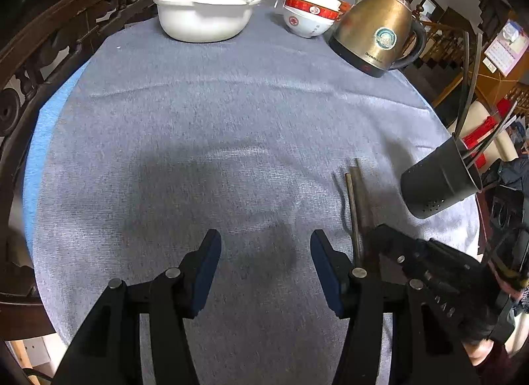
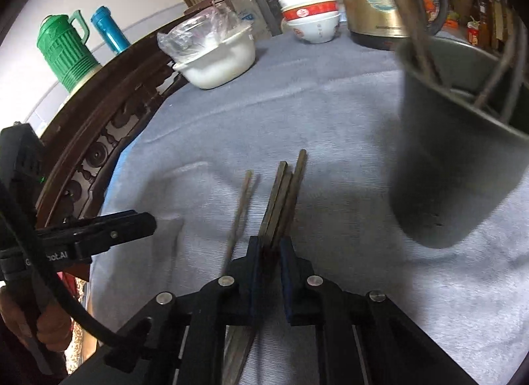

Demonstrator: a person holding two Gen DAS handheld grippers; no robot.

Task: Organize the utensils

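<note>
On the grey cloth [image 2: 330,113] the right gripper [image 2: 269,252] clamps chopsticks [image 2: 281,193]; the left gripper [image 1: 264,269] gapes empty

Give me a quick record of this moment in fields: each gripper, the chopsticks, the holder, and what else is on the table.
left gripper: open, empty, above bare cloth
right gripper: shut on a bundle of chopsticks
loose chopstick: lies beside the bundle, outside the jaws
utensil holder: dark cup, already holding several chopsticks, right of the bundle
tablecloth: grey, covers the table
far end of table: white basin with plastic bag, stacked bowls, gold kettle
</note>
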